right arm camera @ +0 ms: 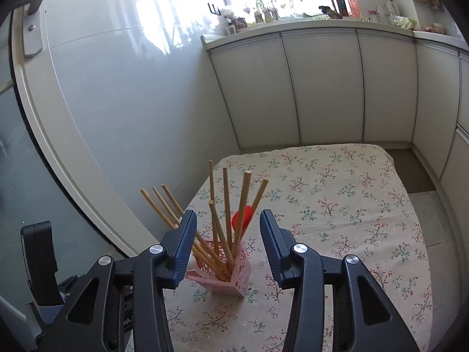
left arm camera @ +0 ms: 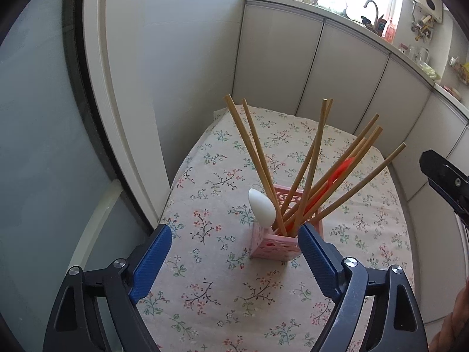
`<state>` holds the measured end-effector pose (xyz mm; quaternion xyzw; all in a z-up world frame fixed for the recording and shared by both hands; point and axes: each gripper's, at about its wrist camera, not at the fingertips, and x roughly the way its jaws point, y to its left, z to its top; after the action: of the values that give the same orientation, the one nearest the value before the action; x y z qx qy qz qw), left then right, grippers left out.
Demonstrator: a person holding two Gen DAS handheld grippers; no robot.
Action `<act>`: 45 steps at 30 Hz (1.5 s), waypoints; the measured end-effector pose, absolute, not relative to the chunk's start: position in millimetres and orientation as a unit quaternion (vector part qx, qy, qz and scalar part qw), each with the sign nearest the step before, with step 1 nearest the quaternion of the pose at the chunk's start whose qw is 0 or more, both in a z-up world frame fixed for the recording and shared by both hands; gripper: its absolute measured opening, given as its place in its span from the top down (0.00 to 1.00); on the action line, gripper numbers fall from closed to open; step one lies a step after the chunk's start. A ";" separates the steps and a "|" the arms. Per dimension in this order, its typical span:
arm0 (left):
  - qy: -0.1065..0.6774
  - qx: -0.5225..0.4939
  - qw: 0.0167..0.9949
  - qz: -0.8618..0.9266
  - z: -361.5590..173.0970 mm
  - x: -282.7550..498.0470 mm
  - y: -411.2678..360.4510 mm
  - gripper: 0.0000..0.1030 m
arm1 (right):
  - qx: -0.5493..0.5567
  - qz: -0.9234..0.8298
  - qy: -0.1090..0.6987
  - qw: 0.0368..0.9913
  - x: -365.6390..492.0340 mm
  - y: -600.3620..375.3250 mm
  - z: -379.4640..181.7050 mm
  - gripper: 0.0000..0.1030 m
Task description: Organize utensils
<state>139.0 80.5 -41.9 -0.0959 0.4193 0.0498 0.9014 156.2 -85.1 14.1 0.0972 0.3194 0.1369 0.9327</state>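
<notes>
Your holder, filled
Pink lattice holder (left arm camera: 277, 242) near the counter's (left arm camera: 205, 293) left edge, chopsticks (left arm camera: 310, 170), white spoon (left arm camera: 262, 208), red spoon (right arm camera: 242, 215) upright; both jaws wide, gripping nothing.

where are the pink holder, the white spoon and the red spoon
pink holder (left arm camera: 275, 245): left wrist view, on its near lattice wall.
white spoon (left arm camera: 261, 206): left wrist view, on the bowl sticking up from the holder.
red spoon (right arm camera: 242, 218): right wrist view, on the bowl behind the wooden chopsticks (right arm camera: 227, 202).
</notes>
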 end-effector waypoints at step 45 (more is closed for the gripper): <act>0.374 0.015 0.927 0.030 -4.7 56.6 -5.7 0.00 | 0.044 0.007 0.421 0.906 56.0 -161.3 1.7 0.00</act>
<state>56.6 -5.7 -4.7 0.0155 0.3740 0.0297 0.9268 56.0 -161.3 1.7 0.0439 0.4215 0.0068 0.9058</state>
